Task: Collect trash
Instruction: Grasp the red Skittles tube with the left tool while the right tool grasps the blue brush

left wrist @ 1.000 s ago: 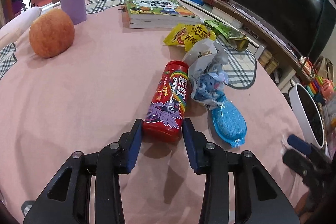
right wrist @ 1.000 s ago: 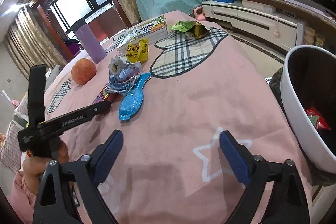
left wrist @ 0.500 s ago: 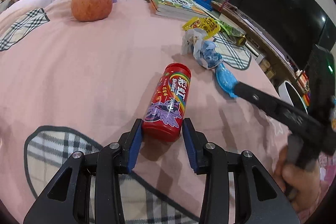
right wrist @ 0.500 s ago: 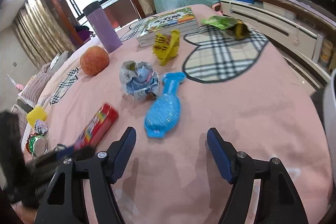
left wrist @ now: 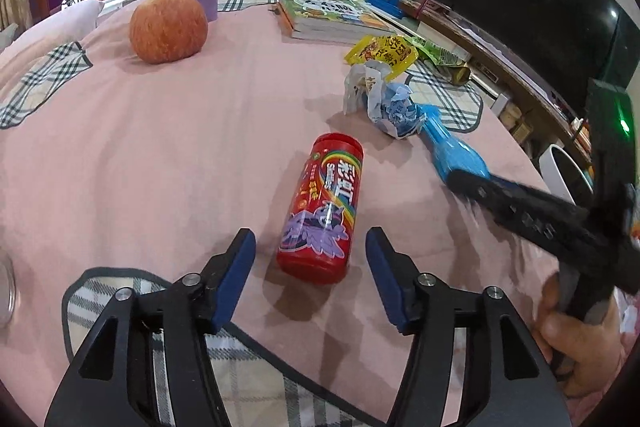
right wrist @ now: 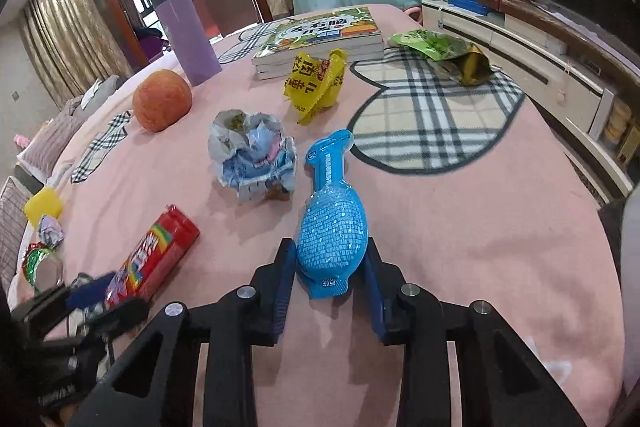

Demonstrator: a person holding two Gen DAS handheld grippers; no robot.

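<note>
A red candy can (left wrist: 324, 203) lies on the pink table cover between the jaws of my left gripper (left wrist: 310, 235). Those jaws are opening and their pads stand clear of the can on both sides. My right gripper (right wrist: 329, 245) is closing on the wide end of a blue fish-shaped packet (right wrist: 332, 227), and both pads touch its sides. Beyond the packet sit a crumpled paper wrapper (right wrist: 252, 155), a yellow wrapper (right wrist: 316, 83) and a green snack bag (right wrist: 440, 51). In the left wrist view the right gripper reaches the blue packet (left wrist: 444, 143) from the right.
An apple (left wrist: 168, 27), a purple cup (right wrist: 186, 31) and a stack of books (left wrist: 332, 15) stand at the far side. A white bin (left wrist: 560, 171) is off the table's right edge. Small bits, a yellow block (right wrist: 42, 207) among them, lie at the left edge.
My left jaws have spread apart and let go of the red can. The right gripper moved in over the blue packet and its jaws narrowed around it.
</note>
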